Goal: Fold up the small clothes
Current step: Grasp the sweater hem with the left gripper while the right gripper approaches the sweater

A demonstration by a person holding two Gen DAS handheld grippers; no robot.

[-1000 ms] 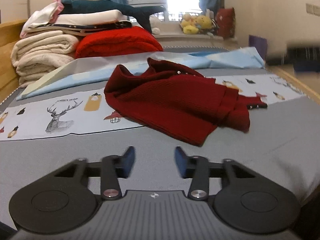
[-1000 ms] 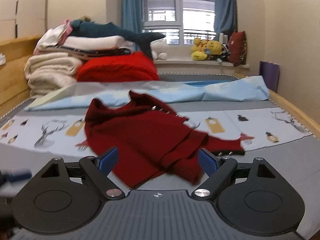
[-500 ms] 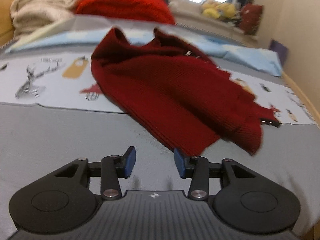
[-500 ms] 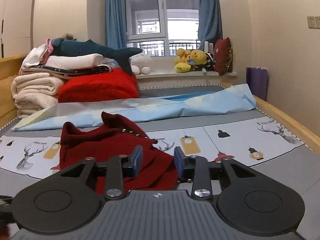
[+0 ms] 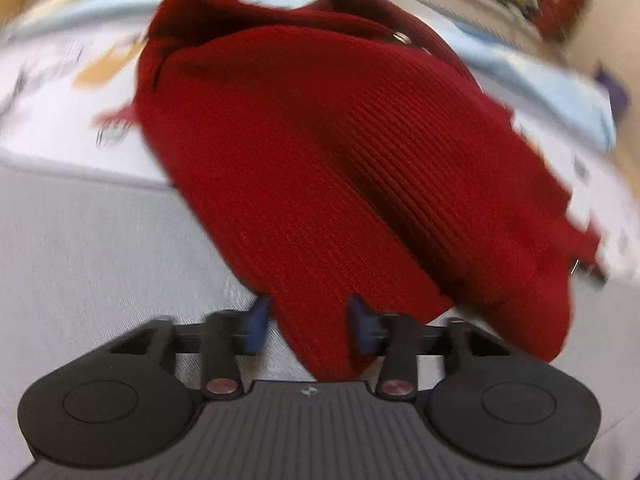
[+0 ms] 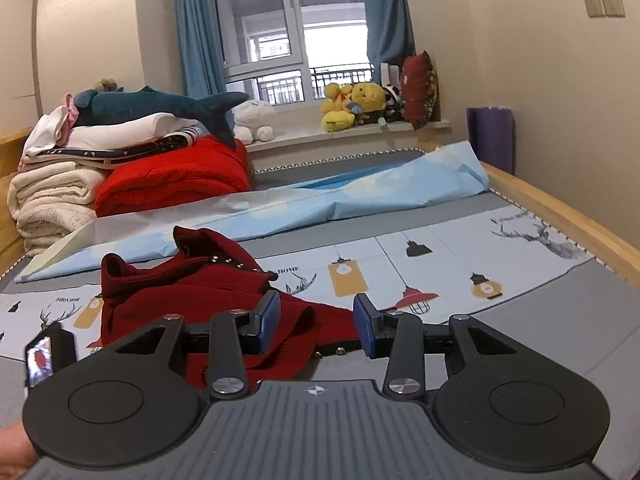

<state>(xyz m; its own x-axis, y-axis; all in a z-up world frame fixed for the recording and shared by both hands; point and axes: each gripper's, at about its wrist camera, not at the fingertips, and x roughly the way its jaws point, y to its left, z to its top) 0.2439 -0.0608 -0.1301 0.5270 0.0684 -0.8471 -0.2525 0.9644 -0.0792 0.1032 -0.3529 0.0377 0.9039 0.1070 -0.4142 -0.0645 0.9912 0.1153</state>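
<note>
Your left tool (image 5: 308,324) has its blue pads spread, with the near hem corner of the dark red sweater (image 5: 328,168) lying between them; the blur hides whether the pads touch the knit. Your right tool (image 6: 316,320) is also spread, holding nothing, low over the sweater's crumpled sleeve at 6 o'clock. The sweater (image 6: 192,300) lies on the bed (image 6: 540,320), across a printed sheet (image 6: 460,264). At 10 o'clock sit stacked blankets (image 6: 56,196) beside a red blanket (image 6: 176,180).
</note>
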